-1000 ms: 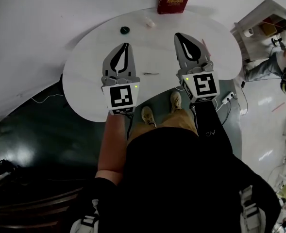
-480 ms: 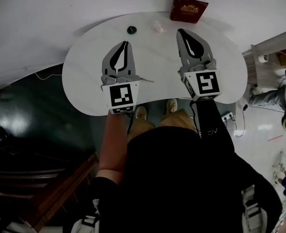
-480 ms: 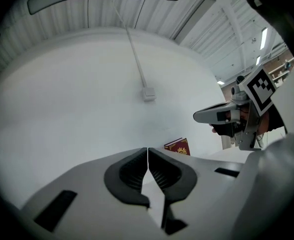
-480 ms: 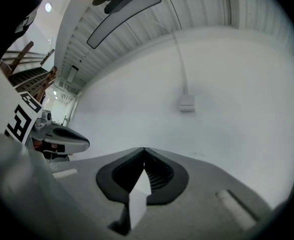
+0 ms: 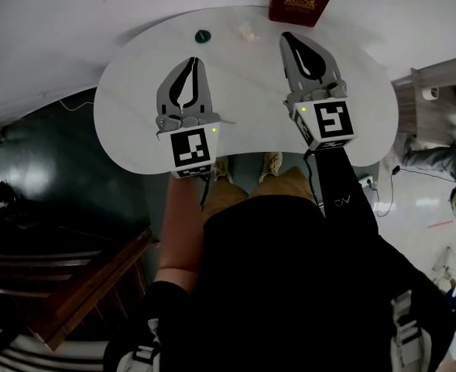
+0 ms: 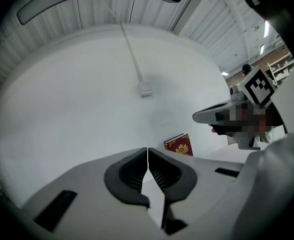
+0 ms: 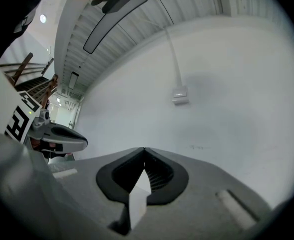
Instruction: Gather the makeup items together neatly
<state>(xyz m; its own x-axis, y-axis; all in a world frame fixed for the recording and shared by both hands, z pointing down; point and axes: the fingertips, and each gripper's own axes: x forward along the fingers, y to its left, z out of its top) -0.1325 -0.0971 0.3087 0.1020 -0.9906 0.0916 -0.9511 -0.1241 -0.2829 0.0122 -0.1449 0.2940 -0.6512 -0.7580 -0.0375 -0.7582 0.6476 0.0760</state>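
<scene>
White bench (image 5: 127, 122) bears a small dark round item (image 5: 203, 35) at its far edge, just beyond the left gripper (image 5: 195, 62), farther from the right gripper (image 5: 287, 37); both closed, empty

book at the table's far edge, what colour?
Book: dark red, gold emblem on the cover; clearest in head view.

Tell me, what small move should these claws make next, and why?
Probably open the left claw and reach toward the dark round item just ahead. It and the right claw are shut and empty, and that item lies apart from the pale item.
</scene>
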